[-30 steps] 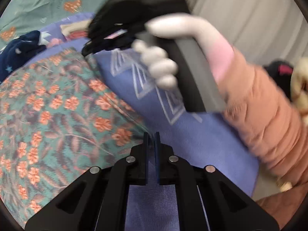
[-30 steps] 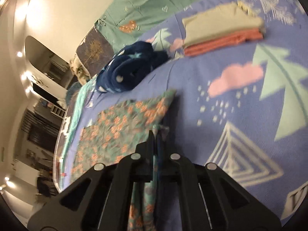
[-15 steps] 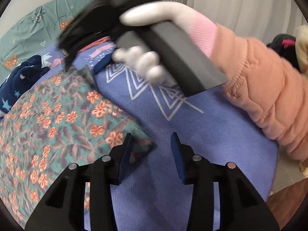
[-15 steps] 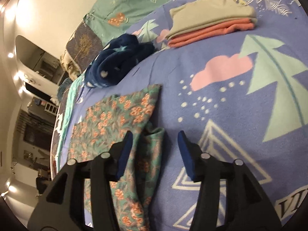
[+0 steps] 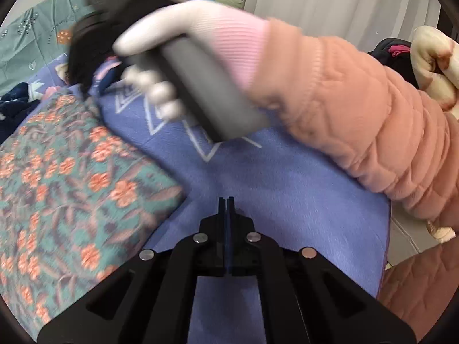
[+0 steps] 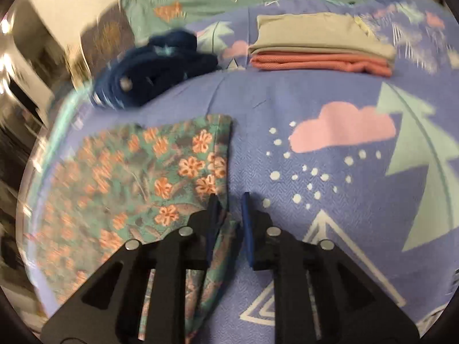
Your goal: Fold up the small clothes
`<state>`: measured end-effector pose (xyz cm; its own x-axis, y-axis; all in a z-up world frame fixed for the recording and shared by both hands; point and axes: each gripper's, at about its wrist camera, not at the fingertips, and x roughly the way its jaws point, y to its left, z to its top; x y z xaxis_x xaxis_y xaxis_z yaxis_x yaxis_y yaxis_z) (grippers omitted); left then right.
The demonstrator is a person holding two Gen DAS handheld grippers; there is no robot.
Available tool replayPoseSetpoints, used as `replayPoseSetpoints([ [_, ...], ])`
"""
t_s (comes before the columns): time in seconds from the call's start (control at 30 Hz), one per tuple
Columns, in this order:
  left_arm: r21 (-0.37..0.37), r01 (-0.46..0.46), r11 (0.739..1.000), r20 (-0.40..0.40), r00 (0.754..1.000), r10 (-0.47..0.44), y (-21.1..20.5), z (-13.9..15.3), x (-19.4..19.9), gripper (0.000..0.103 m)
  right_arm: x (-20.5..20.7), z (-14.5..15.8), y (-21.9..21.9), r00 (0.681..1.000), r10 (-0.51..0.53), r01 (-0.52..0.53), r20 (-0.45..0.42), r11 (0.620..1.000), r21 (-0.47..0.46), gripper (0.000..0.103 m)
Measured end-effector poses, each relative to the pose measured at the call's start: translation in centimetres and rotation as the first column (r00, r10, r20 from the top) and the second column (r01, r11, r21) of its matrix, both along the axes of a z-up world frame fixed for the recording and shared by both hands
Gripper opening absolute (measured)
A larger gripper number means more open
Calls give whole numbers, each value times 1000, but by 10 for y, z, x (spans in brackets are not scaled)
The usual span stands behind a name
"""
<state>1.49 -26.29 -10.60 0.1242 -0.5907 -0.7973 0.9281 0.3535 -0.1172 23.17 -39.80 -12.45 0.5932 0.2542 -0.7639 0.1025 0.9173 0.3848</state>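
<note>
no readable text — no labels, signs

Blurred in motion: hand (image 5: 160, 66) hiding bedspread (image 5: 287, 195) beyond; floral cloth (image 6: 137, 177) cut off at left wrist view's left edge, its lower fold hidden behind right gripper (image 6: 228, 200).

Black two-finger left gripper (image 5: 226, 200) and right gripper (image 6: 229, 200) with blue-edged pads (image 6: 247, 229) and round silver screws (image 5: 200, 238); wearer's white glove (image 5: 172, 28), ribbed pink cuff (image 5: 238, 46), quilted salmon sleeve (image 5: 358, 109).
</note>
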Motion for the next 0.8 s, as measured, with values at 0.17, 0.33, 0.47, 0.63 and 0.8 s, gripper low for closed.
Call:
replayPoseSetpoints([
  [0.17, -79, -127, 989, 0, 992, 128, 62, 21, 16, 35, -43, 28, 5, 998, 27, -23, 55, 997, -75, 24],
  [0.33, -118, -394, 912, -25, 919, 394, 149, 30, 35, 35, -99, 35, 43, 970, 219, -220, 108, 975, 3, 24],
  [0.47, -133, -564, 815, -8, 823, 568, 228, 40, 52, 35, -124, 0, 84, 954, 300, -300, -22, 942, -151, 25],
  [0.63, -143, -764, 629, 60, 627, 776, 342, 55, 62, 35, -140, 28, 112, 961, 276, -250, 24, 900, -357, 32],
  [0.8, -115, -848, 517, 70, 513, 856, 414, 44, 56, 35, -152, 64, 159, 923, 366, -286, 118, 860, -423, 38],
])
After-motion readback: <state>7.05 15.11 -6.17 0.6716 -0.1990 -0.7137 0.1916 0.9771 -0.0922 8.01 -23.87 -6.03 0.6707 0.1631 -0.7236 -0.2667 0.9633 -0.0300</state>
